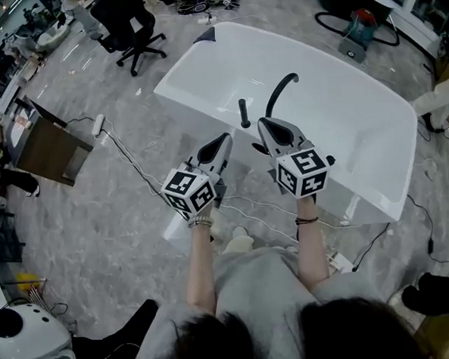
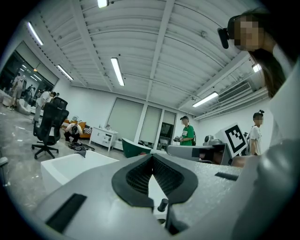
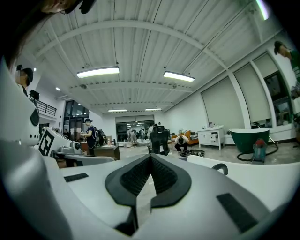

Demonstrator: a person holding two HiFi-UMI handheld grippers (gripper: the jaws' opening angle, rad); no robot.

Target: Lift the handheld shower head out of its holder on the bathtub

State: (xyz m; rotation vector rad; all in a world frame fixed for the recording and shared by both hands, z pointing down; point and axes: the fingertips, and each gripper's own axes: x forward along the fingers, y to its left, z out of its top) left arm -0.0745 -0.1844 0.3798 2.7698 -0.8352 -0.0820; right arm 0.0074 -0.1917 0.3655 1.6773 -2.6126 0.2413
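The white freestanding oval bathtub (image 1: 335, 130) stands on the grey marbled floor (image 1: 97, 213). The slim black handheld shower head (image 1: 244, 113) is upright in its holder on the near rim, just left of the curved black spout (image 1: 280, 92). The person holds both grippers over that near side, pointing roughly level toward the tub. The left gripper (image 1: 223, 139) has its 2 jaws closed tip to tip with nothing between them. In its own view (image 2: 151, 157) the shower head's black top (image 2: 162, 205) shows through the narrow gap below the tips, beyond them and apart. The right gripper (image 1: 263, 122) is also closed and empty (image 3: 150, 157), and its tips lie near the shower head and the spout's foot. The spout's curve (image 3: 220, 168) rises over the tub rim to its right. A black office chair (image 1: 132, 29) stands well beyond the tub.
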